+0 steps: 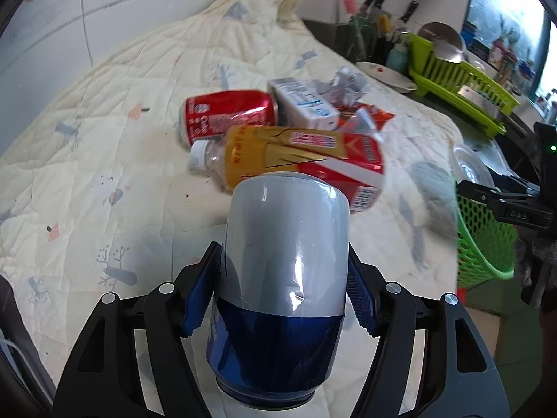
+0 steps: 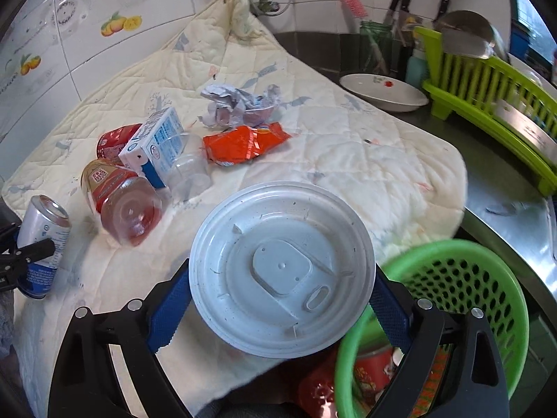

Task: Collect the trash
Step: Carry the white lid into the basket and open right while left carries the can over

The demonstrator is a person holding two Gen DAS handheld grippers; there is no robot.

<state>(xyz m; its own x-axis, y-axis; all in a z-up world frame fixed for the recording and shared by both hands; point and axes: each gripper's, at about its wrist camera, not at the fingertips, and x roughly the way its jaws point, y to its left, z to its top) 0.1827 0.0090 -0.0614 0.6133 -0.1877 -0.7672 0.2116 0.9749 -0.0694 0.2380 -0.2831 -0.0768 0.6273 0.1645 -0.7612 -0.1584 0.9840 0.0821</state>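
My left gripper point(image 1: 285, 278) is shut on a silver and blue can point(image 1: 285, 261), held above the quilt; the can also shows in the right wrist view point(image 2: 43, 240). My right gripper point(image 2: 280, 299) is shut on a white plastic cup lid point(image 2: 282, 271) beside the green mesh basket point(image 2: 487, 278), which holds red trash. On the quilt lie a red can point(image 1: 226, 111), a yellow-red labelled bottle point(image 1: 296, 160), a white-blue carton point(image 2: 156, 142), an orange wrapper point(image 2: 243, 142), a clear cup point(image 2: 189, 170) and crumpled paper point(image 2: 236, 104).
A cream quilt point(image 2: 348, 160) covers the counter. A white dish point(image 2: 383, 92), a green dish rack point(image 2: 494, 87), knives and a utensil jar point(image 2: 376, 41) stand at the back right. Tiled wall lies behind. The steel counter edge point(image 2: 504, 209) is at right.
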